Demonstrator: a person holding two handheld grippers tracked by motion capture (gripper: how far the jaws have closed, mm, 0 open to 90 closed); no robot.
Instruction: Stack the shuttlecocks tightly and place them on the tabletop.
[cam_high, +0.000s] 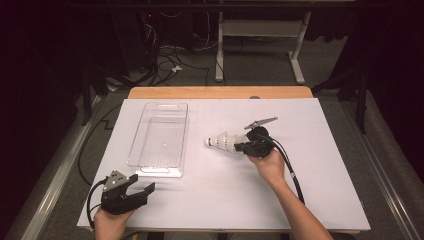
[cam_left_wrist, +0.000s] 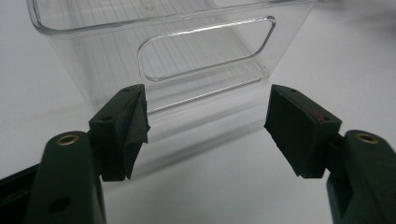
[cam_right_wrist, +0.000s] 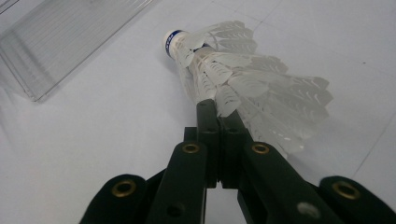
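Gripping the feather skirt of a shuttlecock (cam_right_wrist: 243, 79), the right gripper (cam_right_wrist: 217, 109) has its jaws pressed together on a thin fold of feathers; the cork tip with its blue band points away from the jaws, toward the clear plastic bin (cam_high: 159, 140). In the high view the right gripper (cam_high: 239, 147) holds the shuttlecock (cam_high: 221, 142) near the middle of the white table (cam_high: 320, 190), just beside the bin's right wall but apart from it; whether it rests on the table or hangs just above it I cannot tell. The likely step is to carry it into the bin; the grip is slim, so I judge it best to lift smoothly, clear the wall well, keep the cork leading, and open the jaws low over the ribbed floor so it does not bounce out. The left gripper (cam_high: 141, 189) sits at the near corner, jaws wide apart and empty, facing the bin's handle cutout (cam_left_wrist: 205, 49); it could steady that end if the bin slides.
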